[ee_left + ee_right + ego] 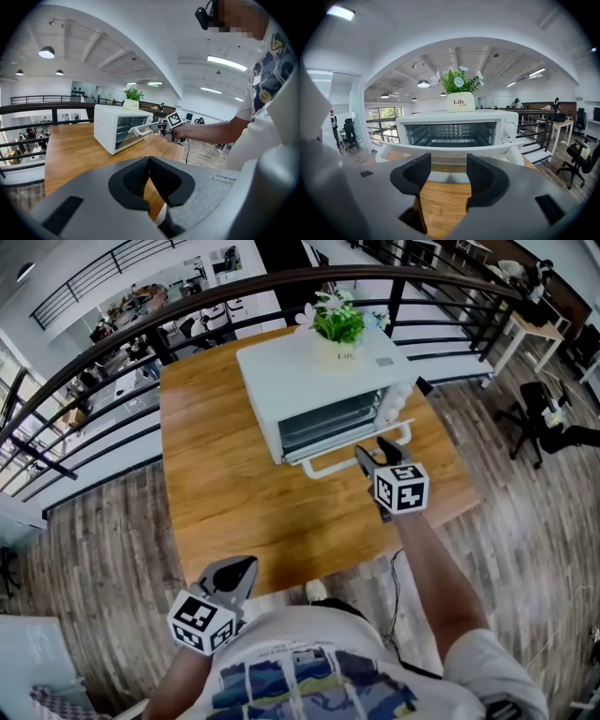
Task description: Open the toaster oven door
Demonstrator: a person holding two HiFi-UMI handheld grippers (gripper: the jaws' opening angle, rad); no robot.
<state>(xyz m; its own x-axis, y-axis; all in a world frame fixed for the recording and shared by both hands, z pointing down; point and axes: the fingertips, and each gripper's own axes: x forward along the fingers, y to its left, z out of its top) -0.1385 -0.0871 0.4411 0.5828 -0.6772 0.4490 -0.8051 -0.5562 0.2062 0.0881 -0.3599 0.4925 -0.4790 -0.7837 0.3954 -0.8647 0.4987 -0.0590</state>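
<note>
A white toaster oven (319, 381) stands on the wooden table (216, 484), its glass door tipped down and outward so the rack inside shows (450, 133). The door's white handle bar (445, 149) runs across just past the tips of my right gripper (449, 161), which is open with only the tabletop between its fingers. From above, the right gripper (370, 457) sits at the handle (328, 463), near its right end. My left gripper (242, 570) is shut on nothing, held off the table's near edge; its closed tips (150, 161) point toward the oven (112, 126).
A potted plant (336, 329) rests on top of the oven. A black railing (94, 362) curves round the far side of the table. An office chair (539, 418) stands at the right on the wood floor. A black cable (398, 606) trails under the table's near edge.
</note>
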